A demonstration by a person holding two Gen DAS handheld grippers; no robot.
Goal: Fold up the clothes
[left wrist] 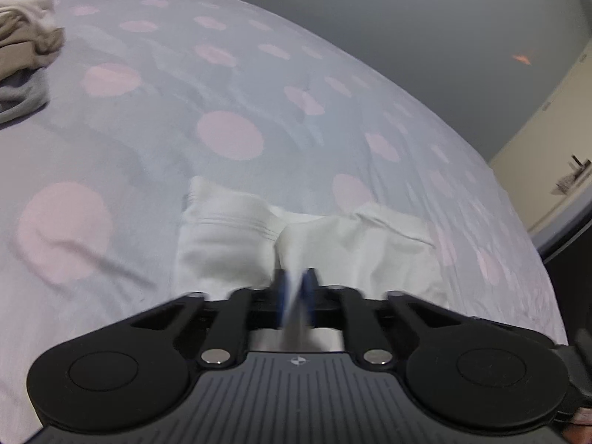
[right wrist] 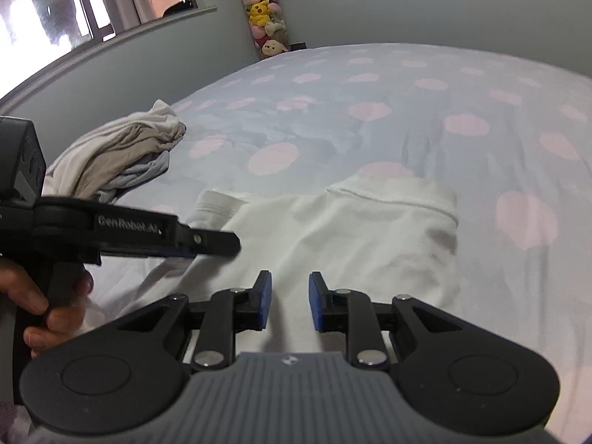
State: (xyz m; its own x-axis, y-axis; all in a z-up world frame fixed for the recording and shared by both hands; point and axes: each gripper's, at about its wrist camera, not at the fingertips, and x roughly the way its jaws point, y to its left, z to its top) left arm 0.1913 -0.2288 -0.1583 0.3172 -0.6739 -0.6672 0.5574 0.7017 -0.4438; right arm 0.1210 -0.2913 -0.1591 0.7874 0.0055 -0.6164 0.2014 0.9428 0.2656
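A white garment is spread on the bed, near its front edge. The left tool is clamped together on a fold of this white cloth. The right tool is held just above the garment with its jaws apart, nothing between them. A heap of unfolded clothes lies farther back.

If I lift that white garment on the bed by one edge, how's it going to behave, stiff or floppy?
Probably floppy: the white garment lies in soft folds and wrinkles on the bedspread, so it would likely drape and hang from the pinch. It looks thin and light, so the far side may drag and bunch. Its stitched hem seems thicker, likely a firmer grip.
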